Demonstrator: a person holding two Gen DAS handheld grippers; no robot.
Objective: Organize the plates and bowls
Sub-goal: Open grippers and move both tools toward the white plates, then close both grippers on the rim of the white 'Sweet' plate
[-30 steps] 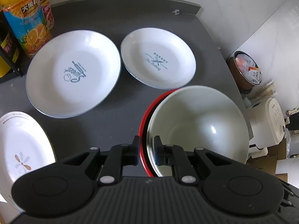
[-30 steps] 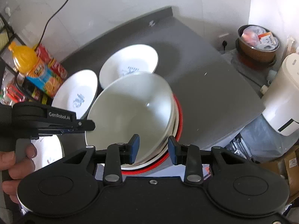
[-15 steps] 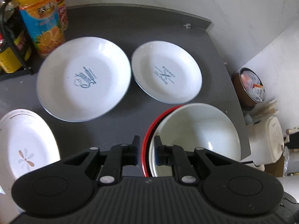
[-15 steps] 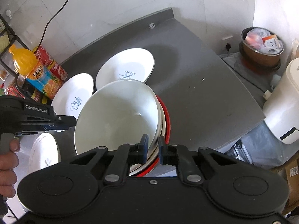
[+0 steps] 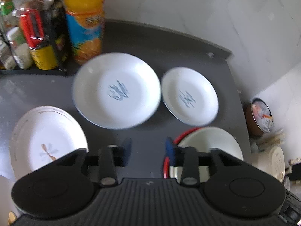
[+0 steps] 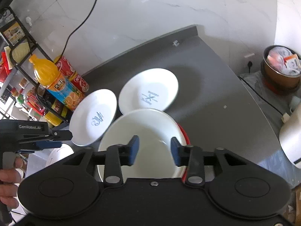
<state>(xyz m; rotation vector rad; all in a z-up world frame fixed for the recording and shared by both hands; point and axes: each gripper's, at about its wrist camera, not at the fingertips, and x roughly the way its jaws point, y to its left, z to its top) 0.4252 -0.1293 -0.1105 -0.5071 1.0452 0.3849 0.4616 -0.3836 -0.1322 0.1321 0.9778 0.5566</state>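
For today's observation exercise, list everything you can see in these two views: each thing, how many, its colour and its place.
Bowl stack: white bowls nested on a red-rimmed one, count unclear, near counter edge.
Printed plates: two, white, blue lettering, side by side mid-counter.
Flower plate: one, white, left front.
Juice bottle: one, orange, by the rack.
Rack: one, black wire, holding cans and packets, left.
Counter: one, dark grey.
Bin: one, brown, on the floor at right.
Left tongs: black, open.
Right tongs: black, open above the bowls.
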